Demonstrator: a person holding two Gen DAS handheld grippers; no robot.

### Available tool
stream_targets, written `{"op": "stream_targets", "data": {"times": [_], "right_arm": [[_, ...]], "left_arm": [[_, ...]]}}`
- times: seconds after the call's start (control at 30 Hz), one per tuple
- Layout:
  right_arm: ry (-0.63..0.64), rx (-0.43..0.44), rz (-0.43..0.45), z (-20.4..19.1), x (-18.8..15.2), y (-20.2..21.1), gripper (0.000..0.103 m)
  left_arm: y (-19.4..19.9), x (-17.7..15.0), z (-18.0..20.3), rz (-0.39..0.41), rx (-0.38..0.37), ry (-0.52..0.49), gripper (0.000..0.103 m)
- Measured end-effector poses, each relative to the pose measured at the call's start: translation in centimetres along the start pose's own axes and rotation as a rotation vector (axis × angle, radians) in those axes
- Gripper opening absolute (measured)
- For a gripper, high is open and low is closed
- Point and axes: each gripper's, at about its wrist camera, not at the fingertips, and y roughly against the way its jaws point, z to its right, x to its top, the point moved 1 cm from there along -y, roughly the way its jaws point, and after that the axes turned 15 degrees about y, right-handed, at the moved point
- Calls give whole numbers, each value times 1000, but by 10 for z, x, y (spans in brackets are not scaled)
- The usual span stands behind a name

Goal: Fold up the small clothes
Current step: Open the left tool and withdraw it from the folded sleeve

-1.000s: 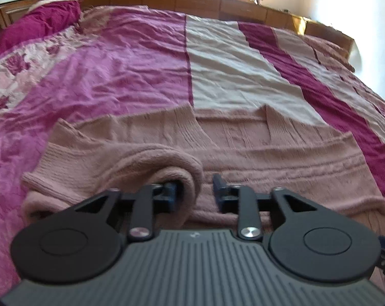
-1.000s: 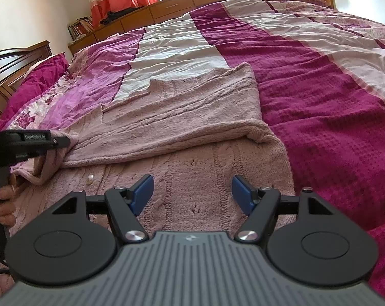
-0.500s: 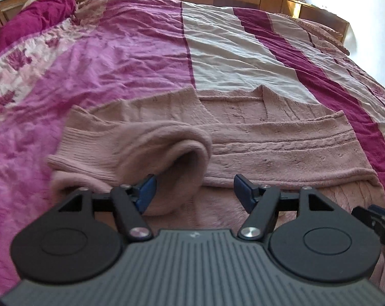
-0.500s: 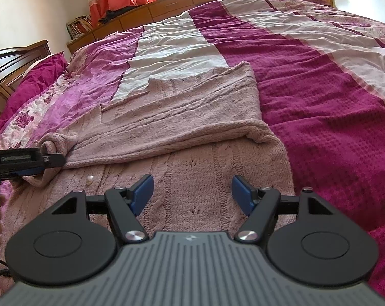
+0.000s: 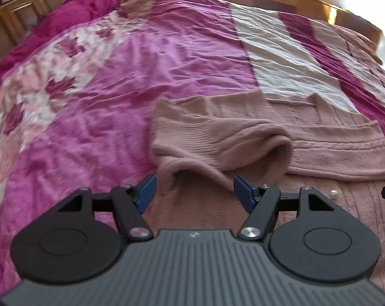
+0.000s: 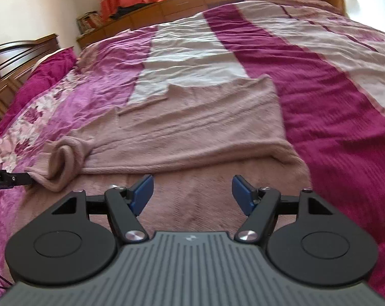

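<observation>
Sweater (image 5: 243,137) fuzzy ribbed knit; bedspread (image 5: 115,76) crinkled matt cloth; headboard (image 6: 16,56) glossy wood.

We see the sweater (image 5: 307,137) cut off by the frame's right edge, the bedspread (image 5: 77,107) blurred, and the books (image 6: 89,20) too small.

Bed (image 6: 320,97) w/ pink, white & maroon striped cover; pink knit sweater (image 6: 192,132) lies flat at 6 o'clock, maroon pillow (image 5: 72,12) at 10.
</observation>
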Motion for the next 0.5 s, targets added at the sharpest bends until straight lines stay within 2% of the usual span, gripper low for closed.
{"op": "stream_targets", "data": {"times": [0.37,0.5], "right_arm": [[-9,219,-74,-49,42,-31,75],[-55,289,-112,-64,60,-52,75]], "left_arm": [[-6,-6,-37,-11,29,79,68],[-8,-7,-45,-17,24,103,68]]}}
